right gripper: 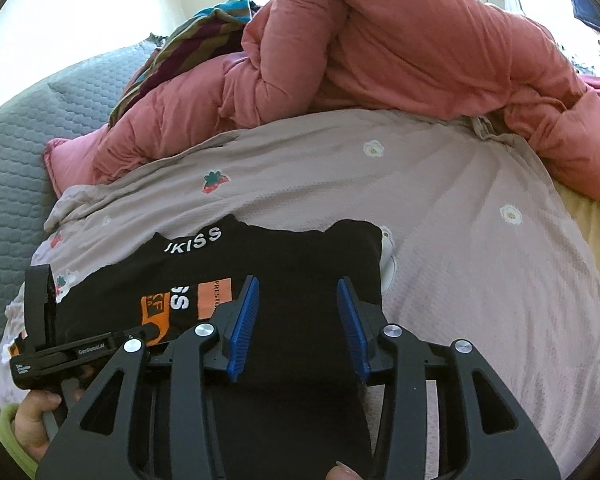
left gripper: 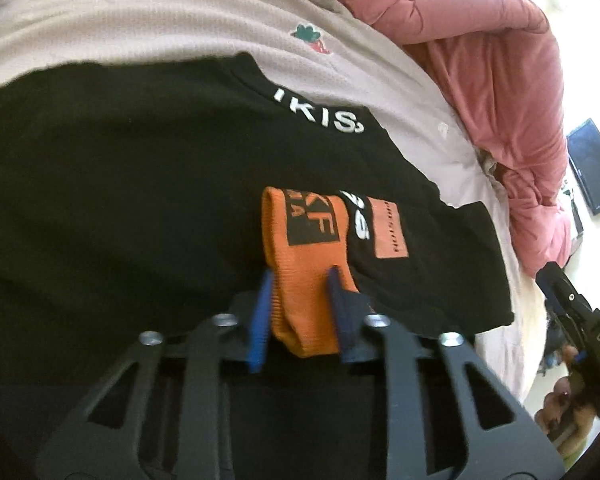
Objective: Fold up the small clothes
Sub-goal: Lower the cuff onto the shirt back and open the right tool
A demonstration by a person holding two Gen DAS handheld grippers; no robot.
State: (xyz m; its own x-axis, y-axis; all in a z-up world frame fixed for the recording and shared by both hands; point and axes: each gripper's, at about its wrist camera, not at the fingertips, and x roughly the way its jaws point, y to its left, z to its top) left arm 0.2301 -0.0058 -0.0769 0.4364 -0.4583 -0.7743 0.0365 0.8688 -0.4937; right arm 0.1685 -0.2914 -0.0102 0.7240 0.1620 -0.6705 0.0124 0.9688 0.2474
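One left claw (left gripper: pixel 298 280) clamping orange cuff (left gripper: pixel 300 276), right claw (right gripper: pixel 304 292) parted over black shirt (right gripper: pixel 300 256)

Black shirt (left gripper: pixel 140 200) lettering partly folded under; orange patch (left gripper: pixel 392 229) print illegible.

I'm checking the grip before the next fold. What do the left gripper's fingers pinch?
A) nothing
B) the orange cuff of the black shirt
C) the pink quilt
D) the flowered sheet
B: in the left wrist view the left gripper has its blue fingers closed on the orange cuff of the black shirt.
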